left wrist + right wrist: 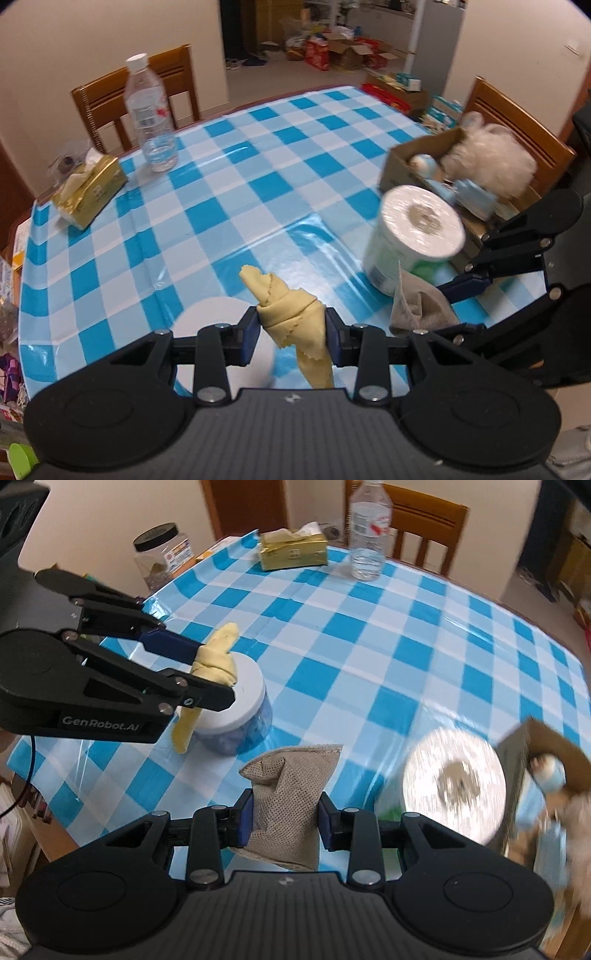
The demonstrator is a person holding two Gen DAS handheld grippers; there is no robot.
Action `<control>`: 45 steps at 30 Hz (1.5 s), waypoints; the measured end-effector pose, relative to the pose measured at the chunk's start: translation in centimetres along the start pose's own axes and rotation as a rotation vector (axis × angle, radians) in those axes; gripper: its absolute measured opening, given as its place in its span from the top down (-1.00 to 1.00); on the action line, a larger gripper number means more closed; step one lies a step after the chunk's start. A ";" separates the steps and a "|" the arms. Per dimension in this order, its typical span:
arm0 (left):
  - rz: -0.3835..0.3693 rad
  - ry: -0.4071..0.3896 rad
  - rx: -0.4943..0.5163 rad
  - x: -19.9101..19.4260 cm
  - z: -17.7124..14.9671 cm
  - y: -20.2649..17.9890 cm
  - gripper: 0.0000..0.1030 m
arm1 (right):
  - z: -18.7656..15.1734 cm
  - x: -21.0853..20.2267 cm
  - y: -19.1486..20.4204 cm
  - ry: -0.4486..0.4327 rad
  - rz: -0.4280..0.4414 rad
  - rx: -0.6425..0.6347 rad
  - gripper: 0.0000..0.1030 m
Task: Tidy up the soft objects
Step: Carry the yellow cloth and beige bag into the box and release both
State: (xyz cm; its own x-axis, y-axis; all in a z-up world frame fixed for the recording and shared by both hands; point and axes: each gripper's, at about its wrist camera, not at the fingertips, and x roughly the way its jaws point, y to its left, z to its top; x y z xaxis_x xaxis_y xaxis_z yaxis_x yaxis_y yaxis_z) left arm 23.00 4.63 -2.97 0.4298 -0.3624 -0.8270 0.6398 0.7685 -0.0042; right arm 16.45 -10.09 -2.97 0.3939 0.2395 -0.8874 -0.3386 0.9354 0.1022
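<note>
- The left gripper (291, 334) has its jaws clamped on a yellow cloth (291, 314), a rolled, pinked-edge strip pinched at its middle. One end pokes up past the jaws and the other hangs down below them.
- The cloth is lifted clear of the counter (258, 155), held above a white-lidded jar (236, 709) that stands on the checked cover.
- The right gripper (284, 821) has its jaws closed on a grey mesh cloth (291, 794). The fabric bunches between the blue pads, a folded corner rising above them and the rest drooping under.
- This cloth too hangs free of the counter, just beside a roll of toilet paper (413, 236) standing upright.
- Beyond the roll, a cardboard box (413, 155) at the counter's edge holds a fluffy white toy (491, 158) and other soft things, blurred.
- Far across the counter are a gold tissue pack (88, 188) and a water bottle (149, 114), well apart from both grippers.
</note>
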 end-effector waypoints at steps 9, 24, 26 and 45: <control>-0.080 -0.011 0.107 -1.9 -1.4 -3.6 0.31 | -4.6 -3.8 -1.5 -0.036 -0.082 0.136 0.24; -0.098 -0.032 0.126 -1.7 0.7 -13.5 0.31 | -10.2 -9.5 -11.4 -0.091 -0.166 0.197 0.24; -0.100 -0.037 0.122 -1.3 1.4 -15.0 0.31 | -10.6 -9.9 -13.1 -0.099 -0.181 0.193 0.23; -0.097 -0.038 0.094 5.1 8.4 -24.0 0.30 | -14.6 -10.5 -20.0 -0.197 -0.175 0.199 -1.00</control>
State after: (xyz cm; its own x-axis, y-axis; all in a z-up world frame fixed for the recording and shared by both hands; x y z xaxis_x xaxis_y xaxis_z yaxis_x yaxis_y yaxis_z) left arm 15.23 -20.10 -2.38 0.3862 -0.4534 -0.8033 0.7352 0.6772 -0.0288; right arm 6.66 -35.13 -2.27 0.5958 0.0985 -0.7971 -0.0854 0.9946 0.0591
